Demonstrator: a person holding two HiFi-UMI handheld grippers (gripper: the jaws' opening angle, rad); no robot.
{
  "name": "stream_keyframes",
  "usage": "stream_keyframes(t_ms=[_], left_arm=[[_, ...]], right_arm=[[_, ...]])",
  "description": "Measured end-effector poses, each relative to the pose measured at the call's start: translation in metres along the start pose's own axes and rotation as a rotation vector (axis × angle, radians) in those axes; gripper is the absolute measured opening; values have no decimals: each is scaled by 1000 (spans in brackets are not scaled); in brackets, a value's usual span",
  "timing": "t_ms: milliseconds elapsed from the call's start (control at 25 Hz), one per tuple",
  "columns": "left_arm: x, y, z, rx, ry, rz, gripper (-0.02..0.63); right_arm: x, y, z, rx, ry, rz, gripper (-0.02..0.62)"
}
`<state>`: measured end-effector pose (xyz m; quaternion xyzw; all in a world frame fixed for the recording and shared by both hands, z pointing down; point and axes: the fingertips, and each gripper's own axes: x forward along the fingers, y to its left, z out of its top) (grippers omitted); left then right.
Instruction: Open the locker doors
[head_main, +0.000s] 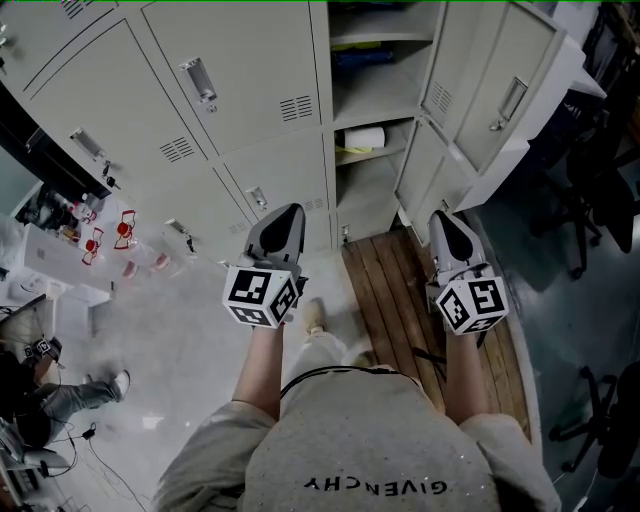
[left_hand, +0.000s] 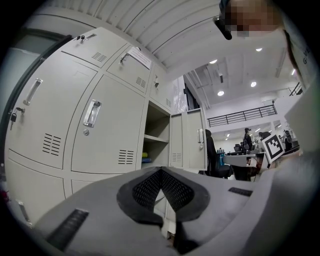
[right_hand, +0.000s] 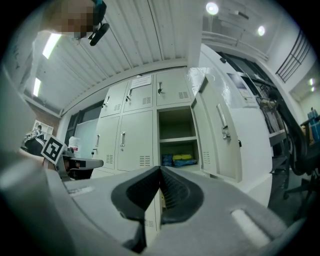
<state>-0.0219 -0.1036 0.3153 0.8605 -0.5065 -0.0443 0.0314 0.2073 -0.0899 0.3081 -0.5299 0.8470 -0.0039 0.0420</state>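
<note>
The lockers stand in front of me, a pale grey bank of metal doors. One column is open: its doors are swung out to the right, baring the shelves inside. Blue and yellow packets lie on a shelf in the upper part of that column. A white roll lies on a shelf lower down. The doors left of the open column are shut, each with a metal handle.

I hold both grippers out low before the lockers, clear of them and touching nothing. My left gripper points toward the shut bottom doors, above the pale floor. Its jaws are pressed together with nothing between them. My right gripper points toward the foot of the open doors, above a strip of wooden boards. Its jaws are also closed and empty.
</note>
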Motion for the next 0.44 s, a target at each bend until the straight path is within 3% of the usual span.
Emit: stream_keyframes(t_ms=[440], left_arm=[[-4,4,6,4,-10,7,-2]], right_arm=[[-2,1,1,19,-4,-7,3]])
